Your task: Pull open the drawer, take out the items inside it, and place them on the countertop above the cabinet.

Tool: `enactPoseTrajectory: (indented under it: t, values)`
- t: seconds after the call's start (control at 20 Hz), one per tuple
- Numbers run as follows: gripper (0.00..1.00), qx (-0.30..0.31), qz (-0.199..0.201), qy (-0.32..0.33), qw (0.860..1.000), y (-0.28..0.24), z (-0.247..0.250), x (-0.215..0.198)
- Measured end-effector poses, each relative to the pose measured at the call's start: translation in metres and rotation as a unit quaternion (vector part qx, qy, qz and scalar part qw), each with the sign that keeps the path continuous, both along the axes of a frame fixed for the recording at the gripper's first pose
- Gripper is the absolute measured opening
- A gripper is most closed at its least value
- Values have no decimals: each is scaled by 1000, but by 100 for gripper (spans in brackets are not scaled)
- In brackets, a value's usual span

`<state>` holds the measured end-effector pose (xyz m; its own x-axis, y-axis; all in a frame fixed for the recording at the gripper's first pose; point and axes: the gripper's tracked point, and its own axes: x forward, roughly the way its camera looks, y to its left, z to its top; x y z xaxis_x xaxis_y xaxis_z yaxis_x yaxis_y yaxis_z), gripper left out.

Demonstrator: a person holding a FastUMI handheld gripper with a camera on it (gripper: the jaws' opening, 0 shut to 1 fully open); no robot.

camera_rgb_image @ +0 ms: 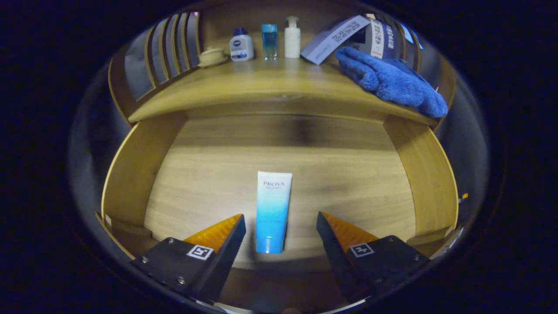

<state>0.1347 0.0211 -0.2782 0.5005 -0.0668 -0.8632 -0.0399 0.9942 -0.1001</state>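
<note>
The gripper point(281, 224) hangs over the pulled-out drawer point(130, 174) with its two fingers spread wide and nothing held between them. Both fingers point(229, 237) point down into the drawer, each tip clear of any object.

Between the fingers, a little nearer the left one, lies a tube point(273, 211) on the drawer floor. It lies flat, lengthwise away from the gripper, its cap end close to the drawer's front wall and its flat crimped end pointing toward the back. It shades from white at the far end to blue at the cap. Neither finger touches it; there is a narrow gap on the left side and a wider one on the right.

The drawer floor is pale wood, and the tube is the one item I can see on it. The drawer's side walls curve up on either side, and its back part runs into shadow under the countertop.

Beyond, the countertop point(261, 83) spans the top of the cabinet. Along its far edge stand, from left to right, a small lidded cup point(212, 56), a squat white bottle point(241, 45) with a dark cap, a clear blue bottle point(269, 41) and a white pump bottle point(292, 38). To the right of these a flat box point(335, 39) leans tilted, and a blue towel point(390, 80) lies heaped at the right end, partly over the edge. A slatted wooden rail point(170, 48) rises at the left end of the countertop.
</note>
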Motion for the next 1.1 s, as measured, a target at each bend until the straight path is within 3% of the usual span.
enactPoseTrajectory:
  t: [0.05, 0.15, 0.25, 0.4, 0.5, 0.8, 1.1]
  values:
    - [98, 3, 1, 24, 1000, 4, -5, 0]
    - [77, 18, -2, 53, 998, 10, -11, 1]
    - [74, 0, -14, 78, 997, 5, -27, 1]
    - [42, 7, -27, 54, 998, 7, -19, 8]
    - [37, 23, -32, 23, 999, 8, -12, 15]
    - [36, 81, -33, -80, 993, 16, 40, 19]
    - [36, 50, 8, -206, 977, 16, 97, 14]
